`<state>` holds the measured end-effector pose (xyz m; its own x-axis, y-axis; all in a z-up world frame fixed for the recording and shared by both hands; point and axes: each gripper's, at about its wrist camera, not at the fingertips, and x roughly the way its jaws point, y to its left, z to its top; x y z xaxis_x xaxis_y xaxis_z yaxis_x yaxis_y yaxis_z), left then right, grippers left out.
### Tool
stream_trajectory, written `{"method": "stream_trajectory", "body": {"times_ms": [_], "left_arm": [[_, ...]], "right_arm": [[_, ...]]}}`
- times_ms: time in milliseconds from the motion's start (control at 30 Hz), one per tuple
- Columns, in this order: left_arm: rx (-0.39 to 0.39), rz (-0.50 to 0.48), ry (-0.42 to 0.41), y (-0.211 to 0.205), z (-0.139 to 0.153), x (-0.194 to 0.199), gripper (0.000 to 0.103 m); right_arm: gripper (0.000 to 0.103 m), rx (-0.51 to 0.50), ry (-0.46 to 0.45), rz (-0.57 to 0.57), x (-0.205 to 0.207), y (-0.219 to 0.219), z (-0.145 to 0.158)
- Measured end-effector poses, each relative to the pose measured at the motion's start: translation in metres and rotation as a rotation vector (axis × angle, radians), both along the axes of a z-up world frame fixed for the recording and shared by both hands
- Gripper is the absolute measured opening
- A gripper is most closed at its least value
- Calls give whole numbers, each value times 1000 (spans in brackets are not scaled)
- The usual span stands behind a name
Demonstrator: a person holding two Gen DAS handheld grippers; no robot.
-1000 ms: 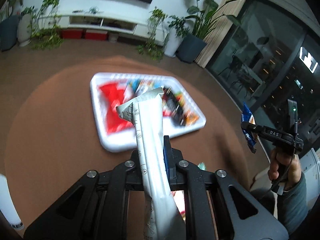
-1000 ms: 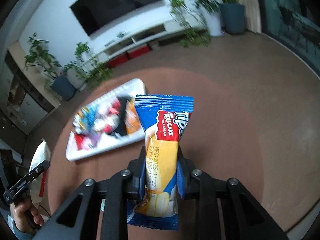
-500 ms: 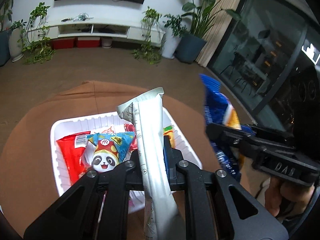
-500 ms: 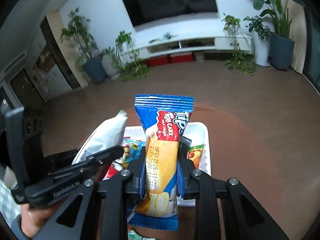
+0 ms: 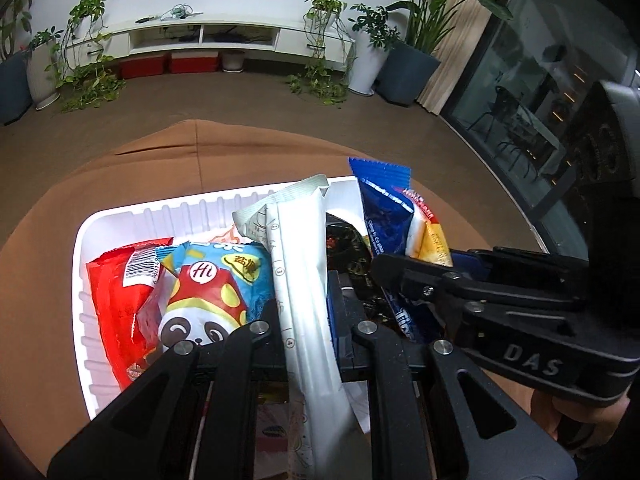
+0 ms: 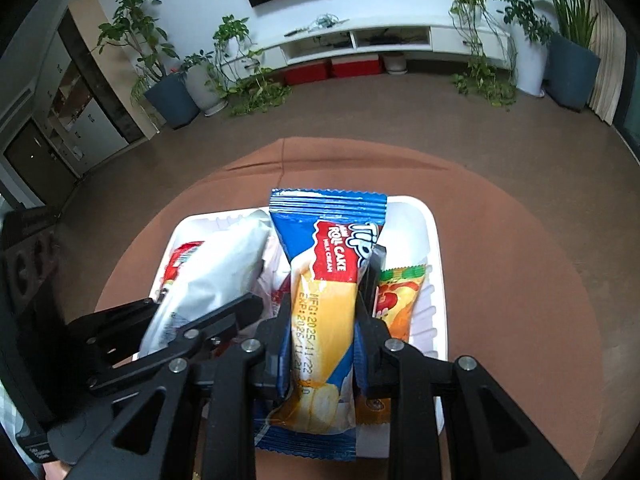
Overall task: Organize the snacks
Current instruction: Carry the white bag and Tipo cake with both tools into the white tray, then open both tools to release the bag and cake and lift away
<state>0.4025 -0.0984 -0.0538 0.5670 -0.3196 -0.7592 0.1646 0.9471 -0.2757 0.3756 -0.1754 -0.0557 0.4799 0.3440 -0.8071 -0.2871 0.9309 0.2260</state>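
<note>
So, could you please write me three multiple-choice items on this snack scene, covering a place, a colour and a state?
1. The white tray sits on:
A a brown round table
B the floor
C a shelf

2. The roll cake packet has a top end that is:
A green
B blue
C black

3. The left gripper is:
A open and bare
B shut on the white packet
C out of view

Answers: 1 A, brown tabletop surrounds the tray; 2 B, blue crimped end; 3 B, fingers clamp the packet.
</note>
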Motion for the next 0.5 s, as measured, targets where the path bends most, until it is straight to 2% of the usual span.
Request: {"method": "stream_trajectory", "body": {"times_ms": [300,500], "left_arm": [[-15,49,39,0,-35,19,10],[-14,66,39,0,-45,21,10]], "right_arm": [[27,-14,40,-23,13,-1,-18],[27,-19,49,-18,18,1,-23]]}}
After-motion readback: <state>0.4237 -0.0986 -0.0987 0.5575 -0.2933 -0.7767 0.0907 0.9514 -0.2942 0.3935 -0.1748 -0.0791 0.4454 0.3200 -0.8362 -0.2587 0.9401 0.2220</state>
